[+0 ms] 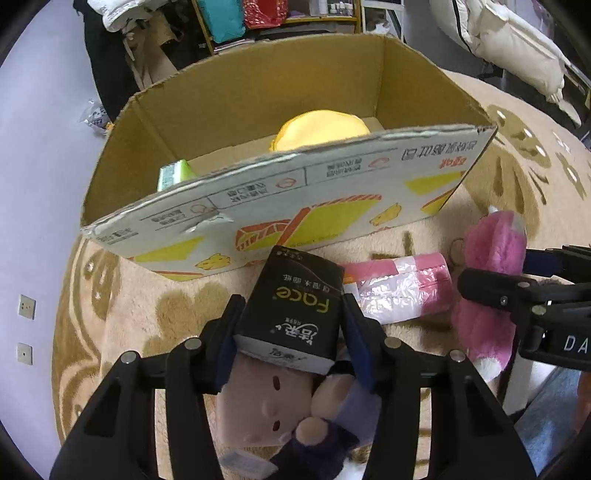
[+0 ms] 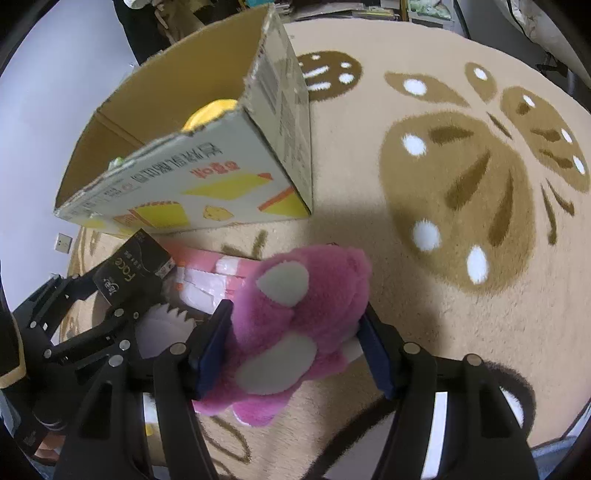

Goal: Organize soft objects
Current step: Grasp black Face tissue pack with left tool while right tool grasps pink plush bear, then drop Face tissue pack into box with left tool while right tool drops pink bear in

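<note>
My left gripper is shut on a black tissue pack, held just in front of the open cardboard box. The pack also shows in the right wrist view. My right gripper is shut on a pink plush bear, low over the rug; the bear shows at the right of the left wrist view. Inside the box lie a yellow plush and a green pack. A pink-and-white pack lies on the rug between the grippers.
A beige-and-purple plush doll lies under my left gripper. The round beige rug with brown patterns spreads to the right. Shelves, bedding and clothes stand behind the box. Bare floor lies to the left.
</note>
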Demonstrator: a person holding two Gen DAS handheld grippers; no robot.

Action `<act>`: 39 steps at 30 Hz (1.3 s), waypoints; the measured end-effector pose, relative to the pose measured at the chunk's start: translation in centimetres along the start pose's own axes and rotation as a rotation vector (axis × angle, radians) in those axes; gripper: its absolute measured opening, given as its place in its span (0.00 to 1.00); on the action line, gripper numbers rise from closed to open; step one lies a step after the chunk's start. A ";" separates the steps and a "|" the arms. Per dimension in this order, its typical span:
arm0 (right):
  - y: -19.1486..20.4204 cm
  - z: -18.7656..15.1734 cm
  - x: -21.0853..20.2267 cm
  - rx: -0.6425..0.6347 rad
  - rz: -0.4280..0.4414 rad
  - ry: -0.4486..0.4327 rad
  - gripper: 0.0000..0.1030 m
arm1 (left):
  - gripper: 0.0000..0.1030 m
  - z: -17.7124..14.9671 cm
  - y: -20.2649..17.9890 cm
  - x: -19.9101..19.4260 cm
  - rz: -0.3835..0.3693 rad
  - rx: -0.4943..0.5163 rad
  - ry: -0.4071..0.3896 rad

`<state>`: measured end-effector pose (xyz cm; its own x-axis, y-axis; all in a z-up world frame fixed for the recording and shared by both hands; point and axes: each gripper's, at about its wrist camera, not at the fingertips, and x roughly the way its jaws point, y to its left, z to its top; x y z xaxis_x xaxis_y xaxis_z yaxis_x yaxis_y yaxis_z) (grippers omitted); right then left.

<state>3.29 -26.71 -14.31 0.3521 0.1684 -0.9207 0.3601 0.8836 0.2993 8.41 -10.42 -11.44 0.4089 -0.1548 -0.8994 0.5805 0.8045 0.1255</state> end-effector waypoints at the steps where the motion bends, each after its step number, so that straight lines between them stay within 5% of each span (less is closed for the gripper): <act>1: 0.4 0.2 -0.4 -0.003 0.003 -0.009 0.67 | 0.49 0.0 0.1 -0.3 0.002 -0.009 -0.009; 21: 3.5 0.4 -11.3 -0.113 0.026 -0.305 0.63 | 0.48 -1.8 4.2 -9.1 0.092 -0.202 -0.225; 27: 3.9 -0.6 -11.1 -0.144 0.038 -0.391 0.63 | 0.48 -1.3 5.1 -11.8 0.152 -0.218 -0.314; 39: 4.8 1.4 -10.9 -0.177 0.085 -0.501 0.63 | 0.48 0.1 5.8 -13.1 0.156 -0.244 -0.409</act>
<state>2.40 -24.88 -2.48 0.7582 0.0516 -0.6499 0.1764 0.9434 0.2808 6.46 -3.79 1.13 0.7485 -0.1945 -0.6339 0.3288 0.9391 0.1001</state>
